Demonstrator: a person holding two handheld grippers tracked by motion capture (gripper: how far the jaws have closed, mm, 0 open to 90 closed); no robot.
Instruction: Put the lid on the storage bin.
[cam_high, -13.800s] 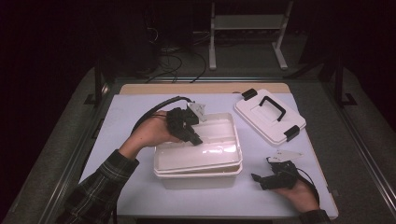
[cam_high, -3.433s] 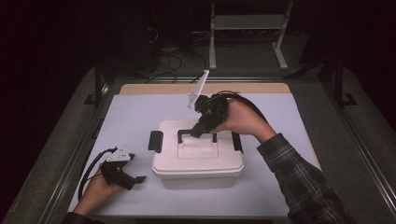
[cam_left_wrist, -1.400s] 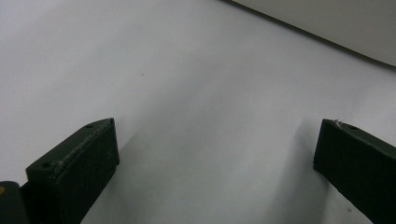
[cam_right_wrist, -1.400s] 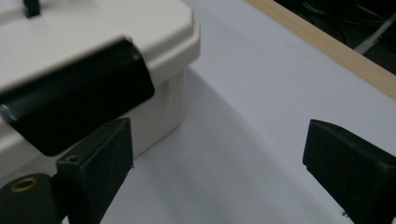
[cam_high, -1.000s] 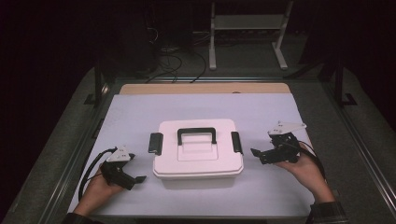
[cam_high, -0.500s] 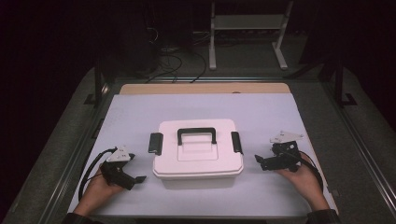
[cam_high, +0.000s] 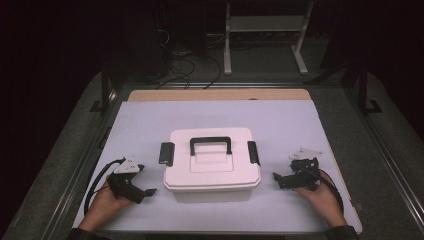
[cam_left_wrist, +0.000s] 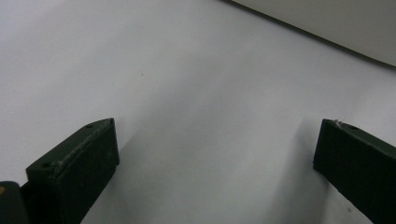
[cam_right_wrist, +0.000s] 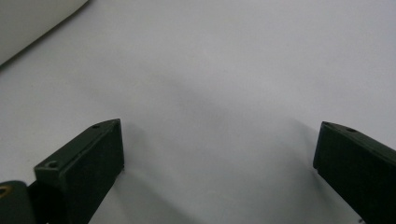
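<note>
Lidded storage box (cam_high: 211, 159) frame centre – left gripper (cam_high: 134, 188) and right gripper (cam_high: 289, 179) both spread, empty, parked beside it – likely finished, no next move evident

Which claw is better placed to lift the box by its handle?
Roughly equal, slightly the right claw: open, empty, beside the white box, its tips toward it. Left claw is open too, black handle central.

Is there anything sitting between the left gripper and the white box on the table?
Nothing visible. The left gripper rests open beside the white box, with bare white mat between them.
</note>
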